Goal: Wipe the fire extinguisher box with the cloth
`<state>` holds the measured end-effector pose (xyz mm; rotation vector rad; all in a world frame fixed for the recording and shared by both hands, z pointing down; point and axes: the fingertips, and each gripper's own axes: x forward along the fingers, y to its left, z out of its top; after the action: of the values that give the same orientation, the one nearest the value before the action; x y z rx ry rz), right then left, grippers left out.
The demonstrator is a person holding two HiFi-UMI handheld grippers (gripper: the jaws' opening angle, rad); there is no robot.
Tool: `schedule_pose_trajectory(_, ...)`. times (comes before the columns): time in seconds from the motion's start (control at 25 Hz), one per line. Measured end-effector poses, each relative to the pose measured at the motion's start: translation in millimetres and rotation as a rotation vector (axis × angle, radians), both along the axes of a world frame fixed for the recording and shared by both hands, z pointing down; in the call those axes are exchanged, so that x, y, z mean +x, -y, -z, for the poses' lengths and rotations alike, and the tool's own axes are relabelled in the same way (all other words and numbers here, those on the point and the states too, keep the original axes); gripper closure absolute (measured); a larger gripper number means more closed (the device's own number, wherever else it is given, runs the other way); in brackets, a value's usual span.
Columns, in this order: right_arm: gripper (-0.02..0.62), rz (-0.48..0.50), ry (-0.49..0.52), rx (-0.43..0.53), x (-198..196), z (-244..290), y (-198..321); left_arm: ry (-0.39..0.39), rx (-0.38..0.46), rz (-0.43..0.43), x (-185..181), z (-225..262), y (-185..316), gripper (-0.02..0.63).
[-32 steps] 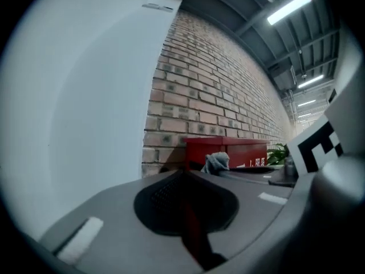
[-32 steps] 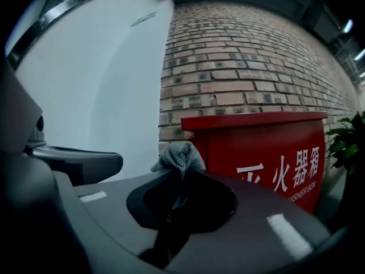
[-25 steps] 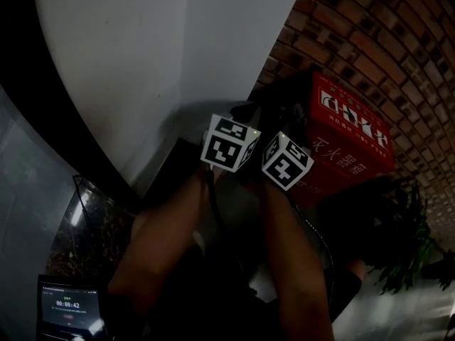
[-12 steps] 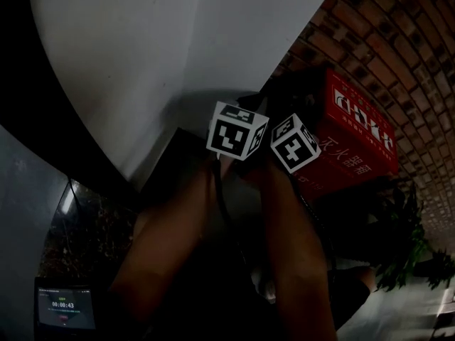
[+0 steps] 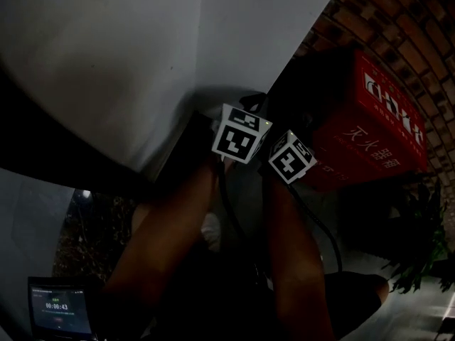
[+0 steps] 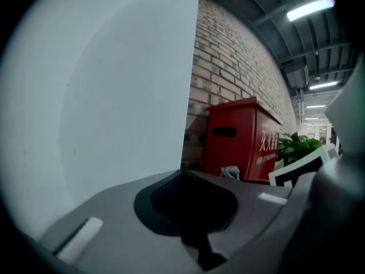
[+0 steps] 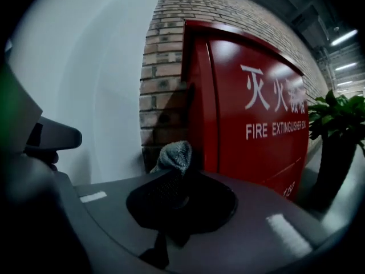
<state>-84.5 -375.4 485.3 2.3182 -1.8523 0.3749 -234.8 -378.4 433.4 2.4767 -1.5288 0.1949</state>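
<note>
Right gripper (image 7: 177, 181) is pinching the small grey knitted cloth (image 7: 174, 154); a tuft of it sticks up past the jaw tips. Red metal fire extinguisher box (image 7: 256, 113) stands right ahead of that gripper against the brown brick wall (image 7: 165, 67), and the cloth lines up with the box's left edge. I see it close to the box; can't confirm contact from here. Left gripper (image 6: 185, 181) has its jaws pressed together with nothing between them, held just left of the right one and pointing at the same box from further off. Green potted plant (image 7: 336, 119) sits beside the box on its right
</note>
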Motion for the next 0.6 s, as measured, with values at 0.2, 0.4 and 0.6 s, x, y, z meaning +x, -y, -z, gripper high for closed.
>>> schedule_pose_trajectory(0.2, 0.549, 0.0, 0.016, -0.117, -1, -71, -16, -0.011, -0.153, -0.016, 5, -66, -10, 0.604)
schedule_pose_trajectory(0.4, 0.549, -0.011, 0.049, -0.22, -6, -137, -22, 0.039, -0.222, -0.043, 5, -107, -18, 0.604)
schedule_pose_trajectory(0.6, 0.548, -0.022, 0.058, -0.295, -6, -189, -27, 0.111, -0.26, -0.007, -17, -149, -17, 0.604)
